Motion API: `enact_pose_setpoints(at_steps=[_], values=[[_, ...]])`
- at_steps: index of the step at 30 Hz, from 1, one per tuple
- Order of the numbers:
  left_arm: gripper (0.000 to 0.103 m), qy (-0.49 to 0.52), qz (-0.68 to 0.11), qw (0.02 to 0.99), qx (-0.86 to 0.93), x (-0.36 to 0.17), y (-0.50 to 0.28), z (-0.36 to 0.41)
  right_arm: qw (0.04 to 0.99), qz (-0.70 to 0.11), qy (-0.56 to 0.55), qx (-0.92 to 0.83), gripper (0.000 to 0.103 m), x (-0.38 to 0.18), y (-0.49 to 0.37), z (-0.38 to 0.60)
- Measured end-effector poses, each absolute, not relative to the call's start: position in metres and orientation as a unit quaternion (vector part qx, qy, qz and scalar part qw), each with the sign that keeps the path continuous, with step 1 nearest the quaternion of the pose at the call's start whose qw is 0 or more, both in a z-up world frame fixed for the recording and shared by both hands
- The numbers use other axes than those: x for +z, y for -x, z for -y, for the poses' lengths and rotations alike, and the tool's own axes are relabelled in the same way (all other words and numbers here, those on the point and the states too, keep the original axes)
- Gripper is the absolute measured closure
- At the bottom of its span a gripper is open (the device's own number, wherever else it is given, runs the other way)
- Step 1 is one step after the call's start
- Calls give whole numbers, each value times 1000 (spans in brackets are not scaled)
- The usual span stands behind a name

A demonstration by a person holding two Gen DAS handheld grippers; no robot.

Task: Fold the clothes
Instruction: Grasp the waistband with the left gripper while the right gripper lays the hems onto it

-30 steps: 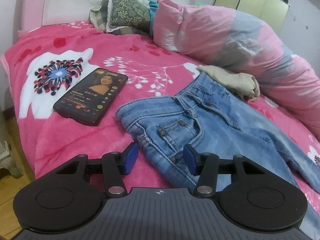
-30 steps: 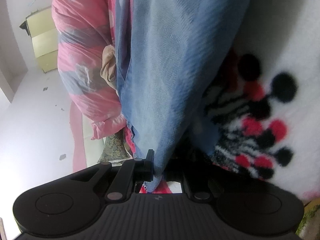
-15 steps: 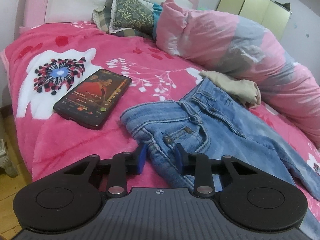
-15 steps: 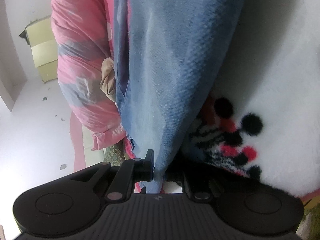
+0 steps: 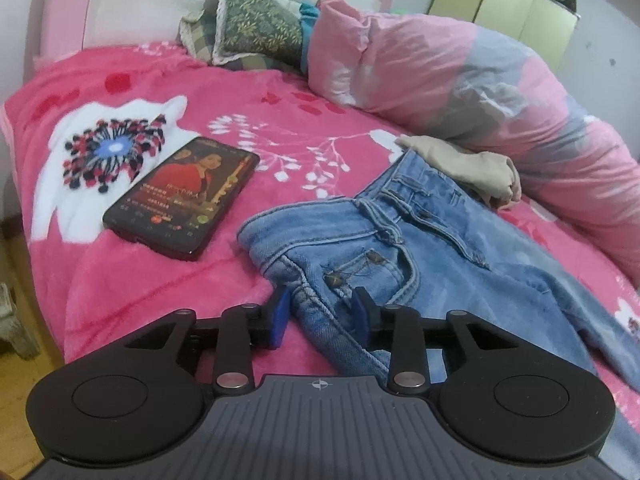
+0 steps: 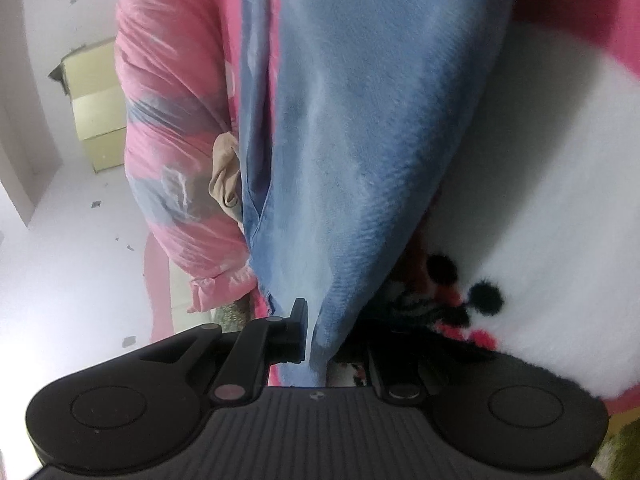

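Left wrist view shows a pair of faded blue denim jeans (image 5: pixel 420 248) lying on the bright pink flowered fleece blanket (image 5: pixel 132 272) that covers the bed, waistband toward the headboard end and the legs trailing off to the lower right. The left gripper (image 5: pixel 320 314) straddles the side seam at the hip; its blue pads (image 5: pixel 282 312) have just been opening a little, and a slight gap shows at the left pad, so I read the denim as sitting between them rather than squeezed. In the right wrist view the right gripper (image 6: pixel 316 332) has its fingers pinched hard on a lifted stretch of the same jeans, the cloth running taut away from it over the blanket.

As for progress, the jeans seem only part way: they look doubled leg over leg, but no crosswise fold is laid down yet, and that is what remains. A crumpled beige garment (image 5: pixel 476 168) just beside the waistband, against the rolled pink and grey quilt (image 5: pixel 500 92), is untouched. A black smartphone with a lit screen (image 5: pixel 184 196) lies near the jeans
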State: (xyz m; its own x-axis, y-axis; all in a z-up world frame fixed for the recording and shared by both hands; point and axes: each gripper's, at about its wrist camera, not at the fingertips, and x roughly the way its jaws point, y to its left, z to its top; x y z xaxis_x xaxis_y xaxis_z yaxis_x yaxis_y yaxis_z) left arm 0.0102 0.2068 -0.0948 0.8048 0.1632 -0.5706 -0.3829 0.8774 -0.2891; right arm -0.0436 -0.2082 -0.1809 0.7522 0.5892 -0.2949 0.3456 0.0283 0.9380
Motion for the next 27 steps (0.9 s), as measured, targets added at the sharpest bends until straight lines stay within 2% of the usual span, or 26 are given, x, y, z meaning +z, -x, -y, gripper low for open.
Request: enact_pose_setpoints(at_steps=[1,2,5,13,27], values=[[80,195,-275,929,150,-94,-10,-206,648,-338,-676,94,95,-177,44,208],[82,191,-275,929,154,-94,-9,-205,670,-335,-656,94,95,-172,50,209],[85,197,-271,929,156,-90,-8,-205,731,-323,-594,94,100,-149,51,209],[91,205,-231,941,138,-63,-10,-193,828,-261,-483,112,100,-89,51,215],[93,181,-160,965,102,-9,-95,-163,872,-203,-429,120,100,-28,-43,234]])
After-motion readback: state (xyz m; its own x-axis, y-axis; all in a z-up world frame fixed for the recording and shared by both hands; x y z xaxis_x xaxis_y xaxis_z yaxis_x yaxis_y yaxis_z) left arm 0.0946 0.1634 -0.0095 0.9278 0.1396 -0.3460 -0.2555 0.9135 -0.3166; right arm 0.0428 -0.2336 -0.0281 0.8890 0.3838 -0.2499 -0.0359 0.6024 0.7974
